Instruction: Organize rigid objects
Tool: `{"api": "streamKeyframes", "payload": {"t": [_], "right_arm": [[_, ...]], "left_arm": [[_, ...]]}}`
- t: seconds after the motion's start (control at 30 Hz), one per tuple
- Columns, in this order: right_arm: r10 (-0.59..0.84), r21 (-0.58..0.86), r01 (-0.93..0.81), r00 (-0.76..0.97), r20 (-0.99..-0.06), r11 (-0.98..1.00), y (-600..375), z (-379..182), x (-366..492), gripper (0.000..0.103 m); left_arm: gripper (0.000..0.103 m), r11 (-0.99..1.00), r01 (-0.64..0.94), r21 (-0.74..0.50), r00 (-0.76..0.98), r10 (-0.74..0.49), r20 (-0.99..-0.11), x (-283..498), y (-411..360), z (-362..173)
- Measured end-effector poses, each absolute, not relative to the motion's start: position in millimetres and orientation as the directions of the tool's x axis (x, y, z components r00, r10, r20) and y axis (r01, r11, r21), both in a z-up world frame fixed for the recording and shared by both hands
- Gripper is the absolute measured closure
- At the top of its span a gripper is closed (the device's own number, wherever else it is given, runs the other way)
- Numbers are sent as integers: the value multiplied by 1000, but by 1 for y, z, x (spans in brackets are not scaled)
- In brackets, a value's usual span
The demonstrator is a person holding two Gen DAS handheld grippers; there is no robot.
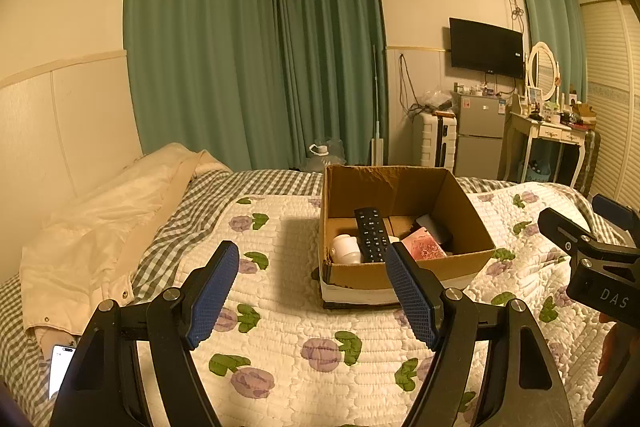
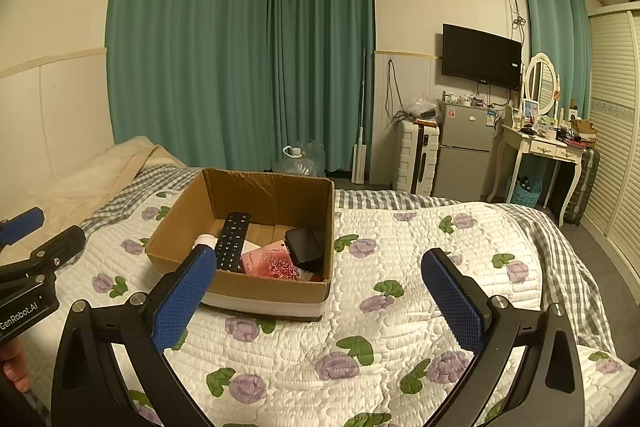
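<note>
An open cardboard box (image 1: 468, 223) (image 2: 276, 193) stands on the flowered quilt of the bed. Inside lie a black remote control (image 1: 372, 235) (image 2: 233, 241), a white cup (image 1: 346, 249), a pink patterned card (image 1: 426, 247) (image 2: 274, 263) and a black case (image 2: 304, 249). My left gripper (image 1: 312, 287) is open and empty, above the quilt just in front of the box. My right gripper (image 2: 320, 291) is open and empty, near the box's front right corner. Each gripper shows at the edge of the other's view.
A cream jacket (image 1: 104, 231) lies on the left of the bed, with a phone (image 1: 60, 367) beside it. Beyond the bed stand a water jug (image 2: 298, 161), a white suitcase (image 2: 416, 157), a small fridge (image 2: 466, 147) and a dressing table (image 2: 540, 147).
</note>
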State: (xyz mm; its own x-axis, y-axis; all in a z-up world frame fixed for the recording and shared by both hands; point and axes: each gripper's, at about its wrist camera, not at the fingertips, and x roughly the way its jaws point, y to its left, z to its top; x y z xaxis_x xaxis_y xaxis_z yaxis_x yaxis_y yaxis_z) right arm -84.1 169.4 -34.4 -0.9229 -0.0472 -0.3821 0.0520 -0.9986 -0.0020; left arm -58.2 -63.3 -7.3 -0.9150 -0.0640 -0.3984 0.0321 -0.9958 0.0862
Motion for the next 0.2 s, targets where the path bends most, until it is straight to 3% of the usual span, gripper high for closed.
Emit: {"api": "streamKeyframes", "payload": {"t": [0.2], "right_arm": [[-44,-1,48,-922,-385,-999,169,-35,-84,0]], "left_arm": [[25,-996,33,86,-911,-65,-407,-59,-63,-9]]}}
